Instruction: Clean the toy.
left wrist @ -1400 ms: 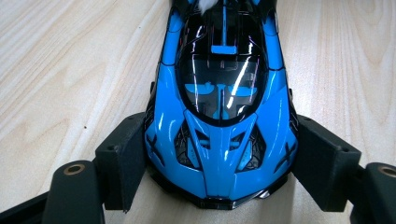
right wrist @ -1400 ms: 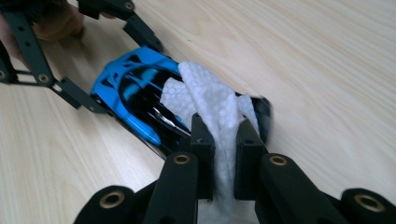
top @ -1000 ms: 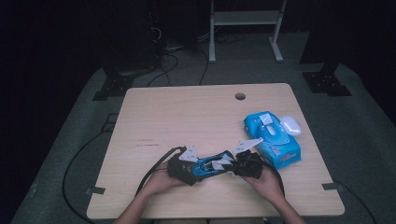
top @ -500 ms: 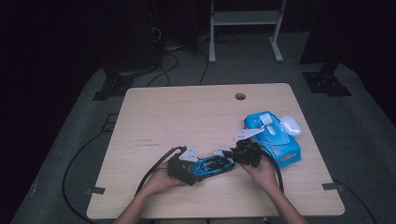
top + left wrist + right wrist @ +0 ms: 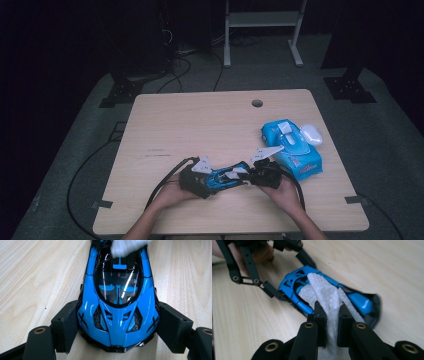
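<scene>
The right gripper (image 5: pixel 329 315) has its jaws pinched on a folded white textured paper wipe (image 5: pixel 325 296), whose free end lies draped over the middle and rear of a glossy blue and black toy sports car (image 5: pixel 312 290). The left gripper (image 5: pixel 117 327) has its jaws clamped against the two flanks of the car's nose, pads touching the bodywork on both sides, so the car (image 5: pixel 118 305) sits between them, flat on the pale wooden desk (image 5: pixel 32 272) and pointing back toward that gripper.

The wiping looks to be under way rather than finished: the wipe (image 5: pixel 127 246) touches the roof and rear deck, while the windscreen and the nose between the left jaws are bare and, as I judge it, not yet gone over.

In the high view the car (image 5: pixel 227 177) lies near the desk's front edge between the two grippers. Well off to the right sits a blue soft-pack of wet wipes (image 5: pixel 292 147) with a small white rounded object (image 5: pixel 311 134) touching its far side.
</scene>
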A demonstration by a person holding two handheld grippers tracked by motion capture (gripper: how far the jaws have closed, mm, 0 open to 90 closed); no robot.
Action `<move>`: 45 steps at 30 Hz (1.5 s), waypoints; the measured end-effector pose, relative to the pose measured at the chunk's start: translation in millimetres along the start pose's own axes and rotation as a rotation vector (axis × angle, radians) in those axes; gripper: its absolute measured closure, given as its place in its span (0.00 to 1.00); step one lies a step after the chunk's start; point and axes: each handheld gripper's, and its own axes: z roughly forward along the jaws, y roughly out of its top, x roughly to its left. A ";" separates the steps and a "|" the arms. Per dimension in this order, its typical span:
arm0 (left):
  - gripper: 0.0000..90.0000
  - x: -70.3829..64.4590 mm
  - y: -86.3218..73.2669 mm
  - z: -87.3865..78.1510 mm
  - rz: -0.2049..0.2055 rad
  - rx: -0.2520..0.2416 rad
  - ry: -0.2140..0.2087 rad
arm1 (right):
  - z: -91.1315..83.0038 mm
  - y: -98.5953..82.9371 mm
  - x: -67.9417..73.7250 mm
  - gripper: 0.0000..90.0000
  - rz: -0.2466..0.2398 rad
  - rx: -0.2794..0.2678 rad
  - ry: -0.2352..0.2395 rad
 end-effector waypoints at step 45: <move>0.28 -1.1 -0.7 0.1 -0.003 -0.009 0.005 | 68.8 44.8 37.7 0.90 0.013 0.065 0.133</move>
